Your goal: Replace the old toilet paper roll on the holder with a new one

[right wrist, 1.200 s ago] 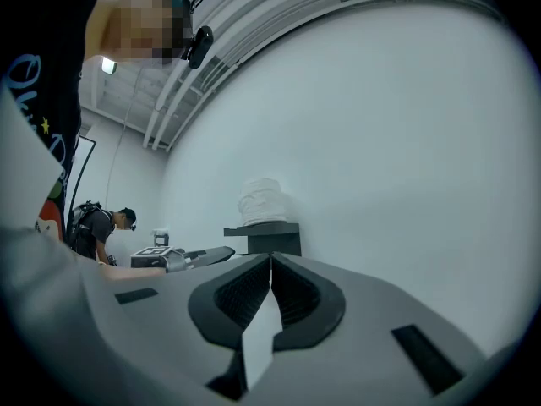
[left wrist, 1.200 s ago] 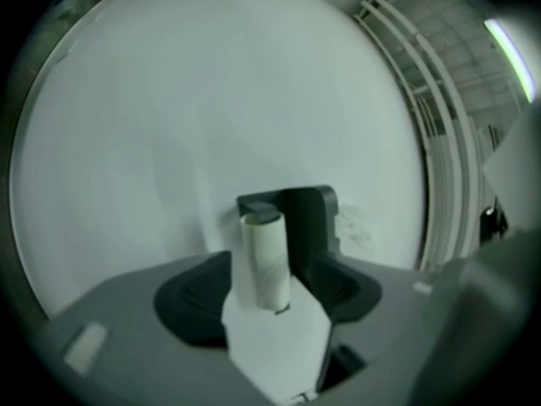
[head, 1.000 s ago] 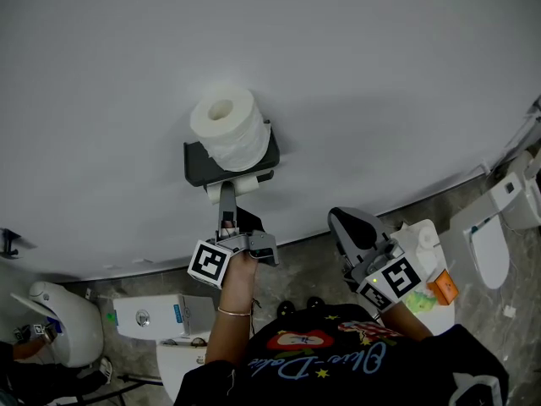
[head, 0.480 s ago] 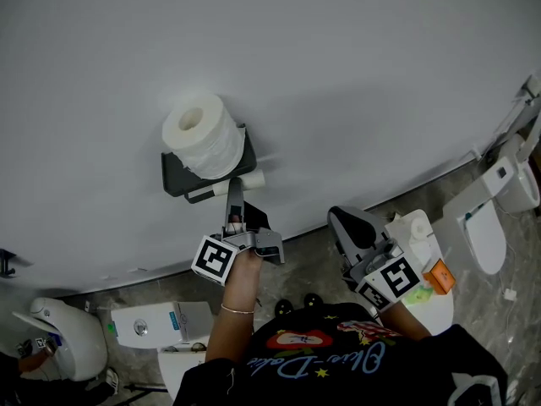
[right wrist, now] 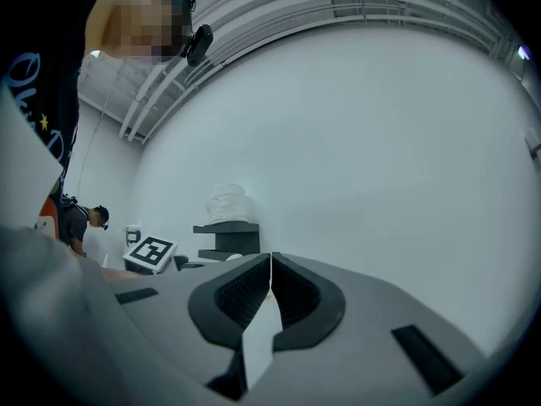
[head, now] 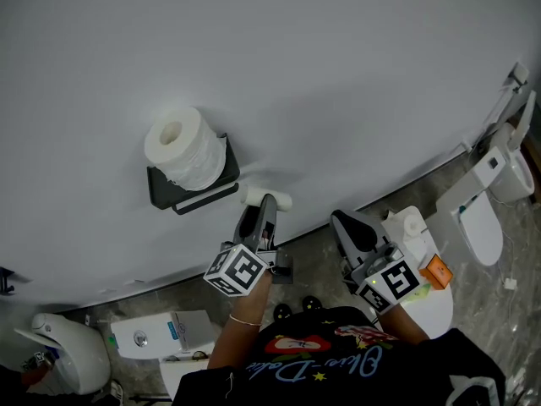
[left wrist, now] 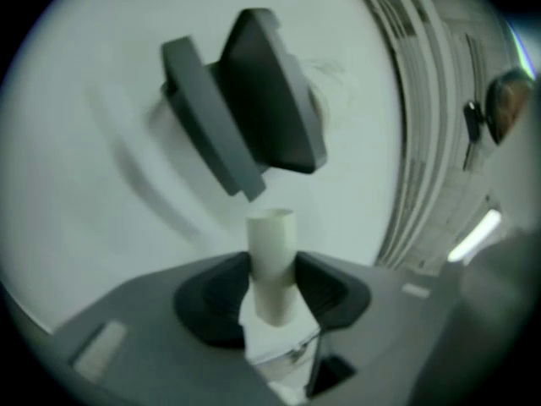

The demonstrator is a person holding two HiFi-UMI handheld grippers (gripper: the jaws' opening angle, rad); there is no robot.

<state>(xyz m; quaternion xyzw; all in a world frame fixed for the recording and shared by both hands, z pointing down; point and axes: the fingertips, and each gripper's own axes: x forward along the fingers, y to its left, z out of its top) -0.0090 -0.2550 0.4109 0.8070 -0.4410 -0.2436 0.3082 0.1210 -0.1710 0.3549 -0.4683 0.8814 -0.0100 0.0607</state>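
Two grippers point at the smooth, matt pale-grey wall (head: 355,66), each held out from the person's chest. The left forearm runs toward 12 o'clock in the head view. A thin bracelet (head: 245,320) circles the wrist, and the square-patterned marker cube (head: 239,271) is rolled so that one corner faces the camera. The left gripper (head: 265,210) has just been closing its fingers, and they now clamp the bare off-white cardboard tube (left wrist: 272,244), pressing on its round sides. The tube is a plain hollow cylinder with no paper on it.

At 10 o'clock from the tube hangs the dark-grey flat-shelved wall holder (head: 161,191), angular and hard-edged, with the tube's end just beside its lower bar. On the holder's top shelf lies the full white toilet paper roll (head: 182,152), thick and soft, its layers slightly uneven.

The right gripper (right wrist: 270,265) is held back near the body at 3 o'clock of the left one, its ribbed black fingers pressed together with nothing between them. Beyond it stands a glossy white toilet (head: 480,227).
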